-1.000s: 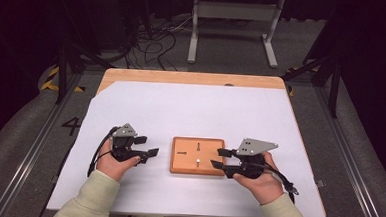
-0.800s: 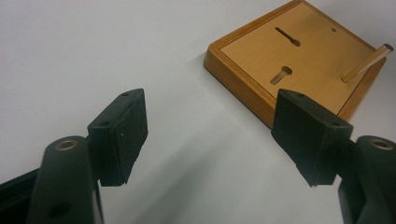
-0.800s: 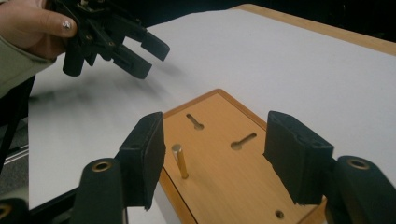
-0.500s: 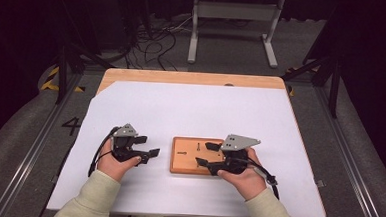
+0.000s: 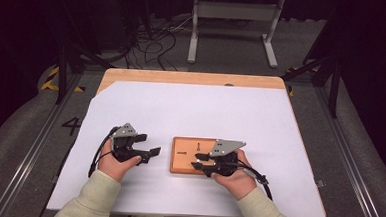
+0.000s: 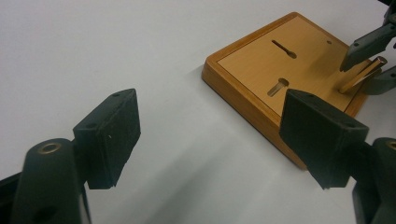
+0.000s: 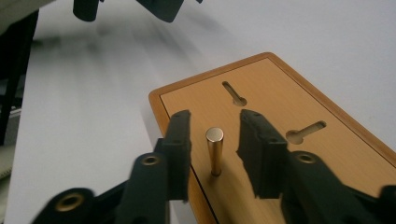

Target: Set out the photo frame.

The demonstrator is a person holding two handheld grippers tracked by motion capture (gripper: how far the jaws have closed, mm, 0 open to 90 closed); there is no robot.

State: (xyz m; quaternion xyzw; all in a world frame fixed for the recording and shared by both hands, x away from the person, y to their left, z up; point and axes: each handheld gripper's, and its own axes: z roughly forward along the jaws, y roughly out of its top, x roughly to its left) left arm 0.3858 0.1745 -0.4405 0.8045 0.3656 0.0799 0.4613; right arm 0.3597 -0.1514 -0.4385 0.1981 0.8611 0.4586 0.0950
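We read the job as pulling the brass pin from the wooden board. The pin stands upright in its hole at the board's near right part, not yet lifted. The right claw straddles it; its jaws have just been closing, a gap showing on both sides. The left claw idles left of the board, jaws wide, nothing in them. Both slots lie empty.

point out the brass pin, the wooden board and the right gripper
brass pin [image 7: 215, 151], right gripper view, middle of its shaft
wooden board [image 5: 183, 160], high view, bare left part of its top
right gripper [image 7: 214, 140], right gripper view, midway between its fingertips
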